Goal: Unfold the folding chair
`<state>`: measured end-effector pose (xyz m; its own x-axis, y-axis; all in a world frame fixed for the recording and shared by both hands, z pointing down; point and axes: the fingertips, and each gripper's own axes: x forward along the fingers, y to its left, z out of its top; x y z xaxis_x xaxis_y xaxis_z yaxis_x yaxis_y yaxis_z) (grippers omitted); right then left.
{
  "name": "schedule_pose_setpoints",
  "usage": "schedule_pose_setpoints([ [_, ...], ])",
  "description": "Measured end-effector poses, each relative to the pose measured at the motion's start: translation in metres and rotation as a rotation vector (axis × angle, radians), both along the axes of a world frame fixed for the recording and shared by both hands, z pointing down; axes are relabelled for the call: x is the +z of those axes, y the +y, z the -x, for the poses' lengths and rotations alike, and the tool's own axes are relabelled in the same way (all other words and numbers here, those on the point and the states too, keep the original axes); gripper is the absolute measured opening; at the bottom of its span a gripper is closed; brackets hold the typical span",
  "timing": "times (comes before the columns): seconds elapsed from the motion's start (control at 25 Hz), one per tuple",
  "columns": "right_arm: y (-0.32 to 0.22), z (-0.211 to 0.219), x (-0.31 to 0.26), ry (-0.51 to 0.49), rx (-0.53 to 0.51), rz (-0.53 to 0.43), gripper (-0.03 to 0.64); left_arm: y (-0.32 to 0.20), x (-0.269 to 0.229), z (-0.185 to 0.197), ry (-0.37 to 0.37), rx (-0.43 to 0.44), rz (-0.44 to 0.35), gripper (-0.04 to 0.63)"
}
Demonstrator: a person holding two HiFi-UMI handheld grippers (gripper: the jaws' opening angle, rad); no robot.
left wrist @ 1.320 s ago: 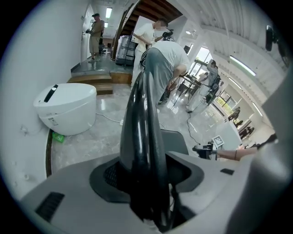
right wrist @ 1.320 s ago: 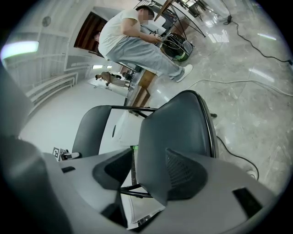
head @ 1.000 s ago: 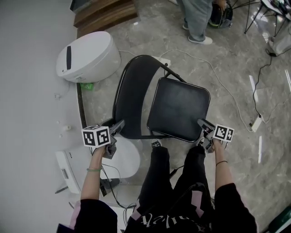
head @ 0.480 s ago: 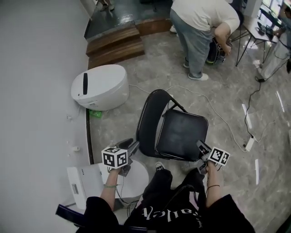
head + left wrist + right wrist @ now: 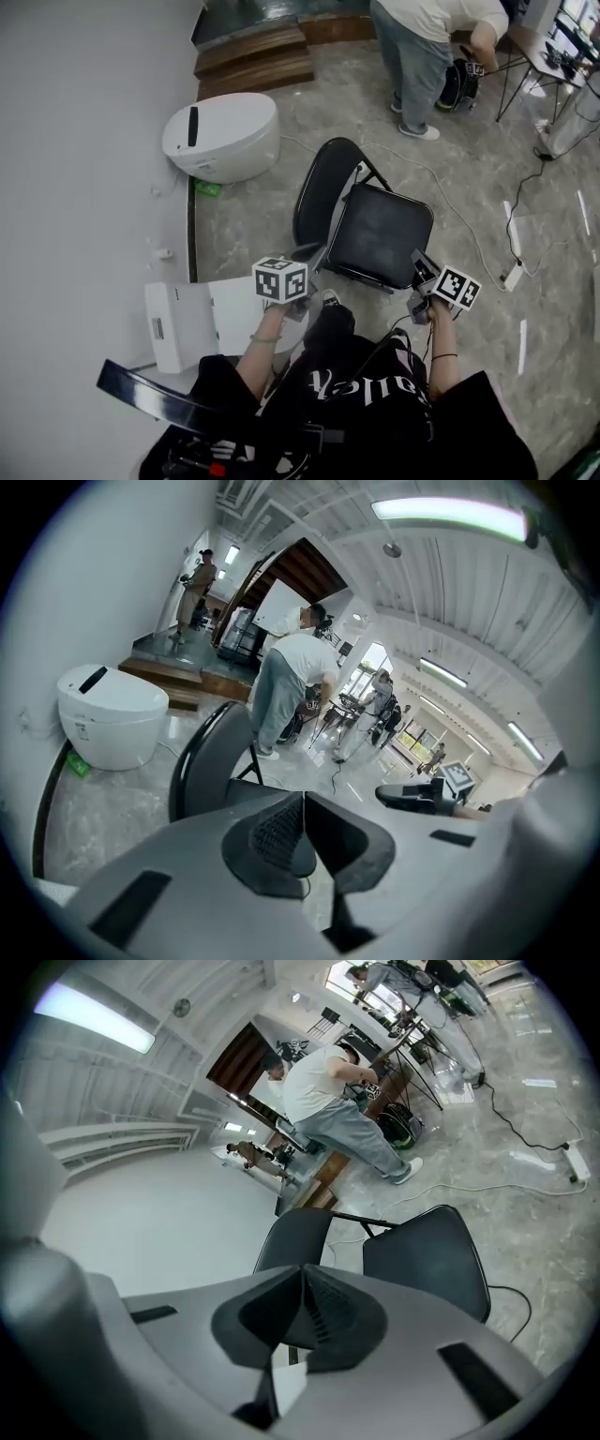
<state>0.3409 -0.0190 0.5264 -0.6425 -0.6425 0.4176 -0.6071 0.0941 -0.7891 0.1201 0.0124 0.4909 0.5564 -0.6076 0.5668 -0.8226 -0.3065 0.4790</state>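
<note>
**Chair open; both claws clear and closed**

The folding chair point(image 5: 380, 234) stands unfolded on the floor point(image 5: 253, 216), seat level and backrest raised, just ahead of the person's knees. A second ago the left claw point(image 5: 314, 251) and right claw point(image 5: 417, 258) were at its edges, jaws wide. Both have since drawn clear, and their jaws have just been closing. They now meet on nothing. Judgement: the unfolding looks complete.
</note>
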Motion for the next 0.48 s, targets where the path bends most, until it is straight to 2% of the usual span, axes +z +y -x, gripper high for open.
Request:
schedule_pose_setpoints([
  [0.16, 0.028, -0.011, -0.017, 0.006, -0.064, -0.023, 0.015, 0.036, 0.004, -0.048, 0.037, -0.002, 0.011, 0.005],
  [0.36, 0.075, -0.047, -0.025, 0.072, -0.169, -0.046, 0.015, 0.079, 0.003, -0.111, 0.027, -0.038, 0.025, 0.005],
  [0.48, 0.104, -0.072, -0.021, 0.065, -0.202, -0.042, 0.014, 0.112, 0.004, -0.147, 0.029, -0.065, 0.035, 0.005],
])
